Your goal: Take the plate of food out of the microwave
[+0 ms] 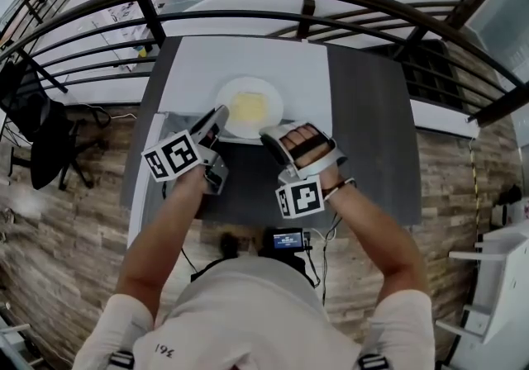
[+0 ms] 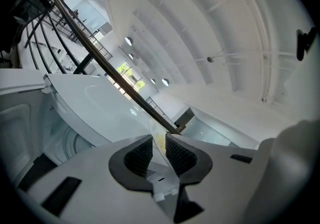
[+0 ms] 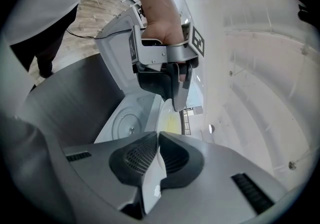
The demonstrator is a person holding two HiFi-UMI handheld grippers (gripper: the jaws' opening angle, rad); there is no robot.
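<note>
Our left hand-held gripper is clamped on the plate, pinching the thin rim between its pads at the plate's 8 o'clock. The plate, with its yellow food, hangs between both grippers at our 12 o'clock. It is at the mouth of the microwave, off the bare turntable. Our right hand-held gripper is clamped on the rim at about 4 o'clock. We judge the grasp and lift done, and the pull-out mostly done, since the plate looks outside the cavity. What is left is to carry it clear and set it on the worktop.
</note>
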